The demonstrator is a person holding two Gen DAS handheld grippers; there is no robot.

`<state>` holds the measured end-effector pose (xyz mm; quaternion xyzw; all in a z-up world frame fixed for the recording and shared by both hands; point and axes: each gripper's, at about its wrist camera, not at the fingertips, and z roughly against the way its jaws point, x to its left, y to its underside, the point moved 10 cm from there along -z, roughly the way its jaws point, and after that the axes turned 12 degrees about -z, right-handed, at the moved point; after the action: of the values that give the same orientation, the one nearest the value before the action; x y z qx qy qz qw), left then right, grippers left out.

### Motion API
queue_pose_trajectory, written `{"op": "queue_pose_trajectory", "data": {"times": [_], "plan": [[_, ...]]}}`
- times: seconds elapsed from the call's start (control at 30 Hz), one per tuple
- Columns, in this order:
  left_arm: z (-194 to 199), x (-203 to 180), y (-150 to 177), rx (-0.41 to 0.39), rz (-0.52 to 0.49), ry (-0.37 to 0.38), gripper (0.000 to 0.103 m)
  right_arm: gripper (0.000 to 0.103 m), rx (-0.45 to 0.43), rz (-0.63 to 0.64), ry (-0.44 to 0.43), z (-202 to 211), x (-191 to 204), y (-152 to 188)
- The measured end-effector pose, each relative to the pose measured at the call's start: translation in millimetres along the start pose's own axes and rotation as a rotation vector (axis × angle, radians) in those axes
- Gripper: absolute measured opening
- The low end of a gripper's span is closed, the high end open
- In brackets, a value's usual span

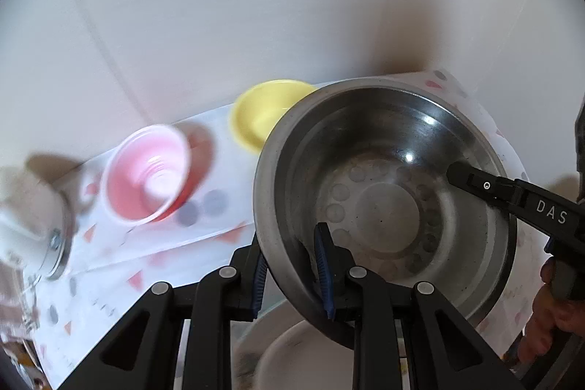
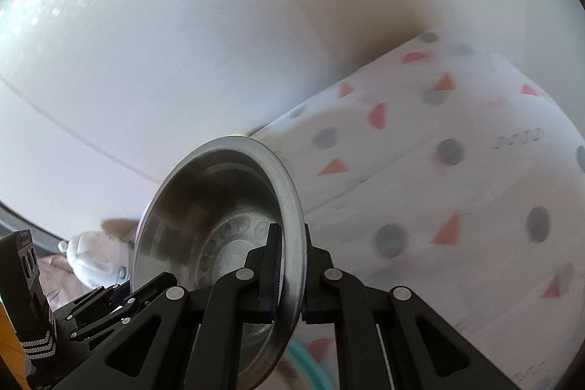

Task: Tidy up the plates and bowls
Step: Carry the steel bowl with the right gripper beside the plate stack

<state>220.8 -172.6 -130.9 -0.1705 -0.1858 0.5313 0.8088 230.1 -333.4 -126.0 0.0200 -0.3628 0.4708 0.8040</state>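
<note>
Steel bowl, round, brushed metal with a broad flat rim (image 1: 384, 200), is clear of the patterned white desk (image 2: 457, 170), carried between both my hands. Left fingers (image 1: 290, 275) are clamped on its near rim; right fingers (image 2: 290, 275) are clamped on the opposite rim. Judgement: rigid, fairly light, slippery at the polished wall, so grip stays on the flat rim. Pink plastic bowl (image 1: 146, 174) and yellow bowl (image 1: 263, 116) stand far left.

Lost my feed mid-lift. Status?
Both tongs, left and right, clamped on steel bowl rim, opposite sides. Bowl tilted, off the cloth. Pink bowl, yellow bowl beyond, apart.
</note>
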Motion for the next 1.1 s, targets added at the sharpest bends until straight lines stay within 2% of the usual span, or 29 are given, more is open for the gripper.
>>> {"op": "queue_pose_trajectory", "data": {"times": [0.2,0.5,0.77,1.1], "plan": [[21,48,39,-0.006,0.074,-0.028,0.025,0.008,0.047,0.069,-0.029,-12,47,39],[39,107,112,0.02,0.206,-0.086,0.025,0.008,0.157,0.18,-0.059,-39,104,115],[45,139,164,0.058,0.292,-0.116,0.025,0.008,0.247,0.251,-0.062,-65,130,169],[45,158,213,0.111,0.361,-0.132,0.025,0.009,0.344,0.3,-0.042,-87,142,214]]}}
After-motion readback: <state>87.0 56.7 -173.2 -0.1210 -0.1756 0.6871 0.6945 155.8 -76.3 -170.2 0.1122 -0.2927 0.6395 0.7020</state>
